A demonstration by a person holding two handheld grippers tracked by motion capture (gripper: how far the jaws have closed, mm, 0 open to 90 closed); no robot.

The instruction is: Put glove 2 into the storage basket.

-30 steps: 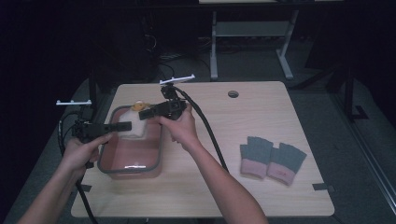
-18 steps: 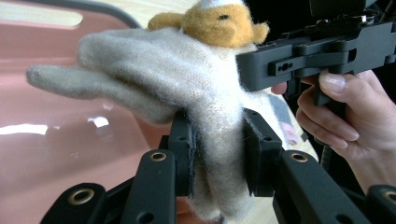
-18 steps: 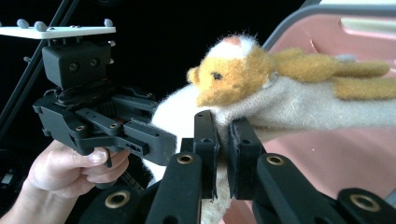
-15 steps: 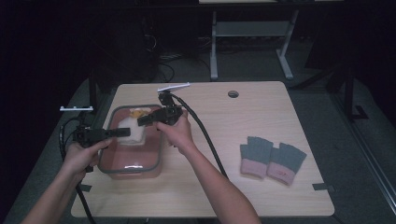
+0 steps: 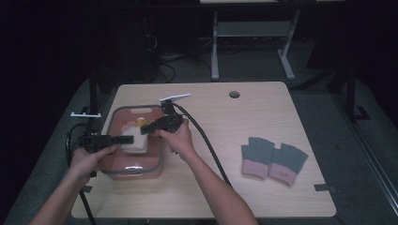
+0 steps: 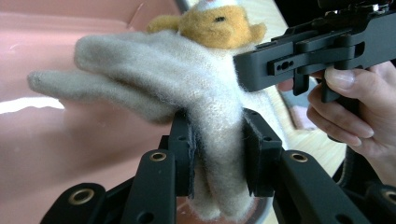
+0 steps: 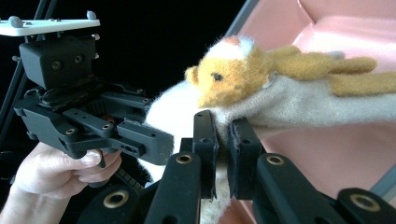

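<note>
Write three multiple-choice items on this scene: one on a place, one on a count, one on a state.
1. Where is the cream glove with the orange animal face?
A. over the pink bin
B. by the table's hole
C. on the floor

2. How many grey-and-pink gloves lie at the right of the table?
A. one
B. two
C. four

3. How are the jaws of the left gripper?
A. wide open, nothing between
B. shut on the cream glove
C. shut on the bin's rim

Answers: 1 A, the high view shows it above the bin. 2 B, a pair lies side by side. 3 B, the left gripper view shows both pads pressing the wool.
</note>
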